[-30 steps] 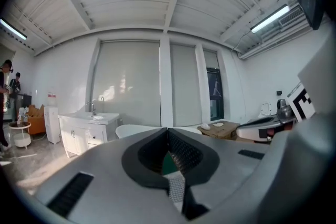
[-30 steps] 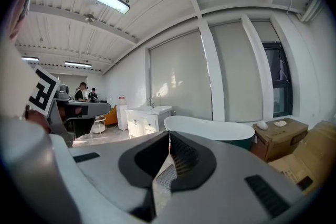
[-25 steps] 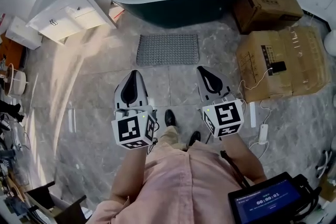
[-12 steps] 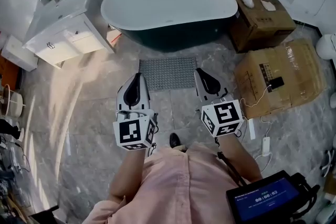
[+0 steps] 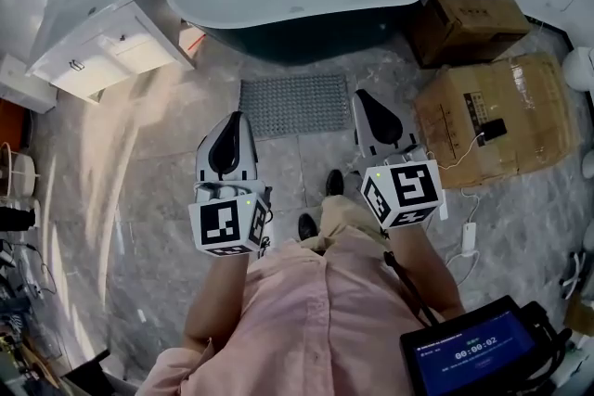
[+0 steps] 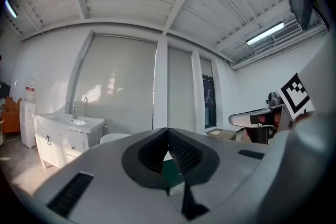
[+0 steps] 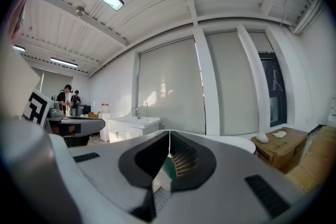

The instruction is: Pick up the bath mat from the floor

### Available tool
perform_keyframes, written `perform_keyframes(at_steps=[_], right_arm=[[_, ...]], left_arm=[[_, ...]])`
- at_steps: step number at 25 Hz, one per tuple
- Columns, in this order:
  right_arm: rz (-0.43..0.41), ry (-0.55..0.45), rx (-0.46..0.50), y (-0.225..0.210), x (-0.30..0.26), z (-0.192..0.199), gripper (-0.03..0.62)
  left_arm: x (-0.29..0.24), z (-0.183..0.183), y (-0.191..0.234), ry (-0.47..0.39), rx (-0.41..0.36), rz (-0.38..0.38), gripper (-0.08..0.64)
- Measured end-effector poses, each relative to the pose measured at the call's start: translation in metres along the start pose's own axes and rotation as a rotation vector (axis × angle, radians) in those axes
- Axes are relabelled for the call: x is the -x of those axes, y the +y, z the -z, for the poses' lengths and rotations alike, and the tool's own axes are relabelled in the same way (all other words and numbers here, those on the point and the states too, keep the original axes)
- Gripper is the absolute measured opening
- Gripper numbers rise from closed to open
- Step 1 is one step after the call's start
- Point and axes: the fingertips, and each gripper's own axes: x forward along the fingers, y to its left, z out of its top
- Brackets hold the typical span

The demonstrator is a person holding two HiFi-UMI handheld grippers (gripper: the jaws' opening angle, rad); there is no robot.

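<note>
Bath mat (image 5: 295, 105): grey, rectangular, ribbed

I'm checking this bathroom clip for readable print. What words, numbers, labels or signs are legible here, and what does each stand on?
"00:00:02" on the blue screen at lower right; small, last digit uncertain.
Line above it on that screen: too small to read.
On the large cardboard box, a dark label: too blurred to read.
The square markers: patterns only, no letters.
</note>
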Motion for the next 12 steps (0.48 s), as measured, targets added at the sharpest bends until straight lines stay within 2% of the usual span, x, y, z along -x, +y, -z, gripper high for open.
perform_keyframes(at_steps=[12], right_arm=[[0.003, 0.047, -0.032, -0.062, -0.091, 0.015, 0.018]], left_arm=[[-0.096, 0.014, 0.013, 0.061, -0.044, 0.0, 0.026]])
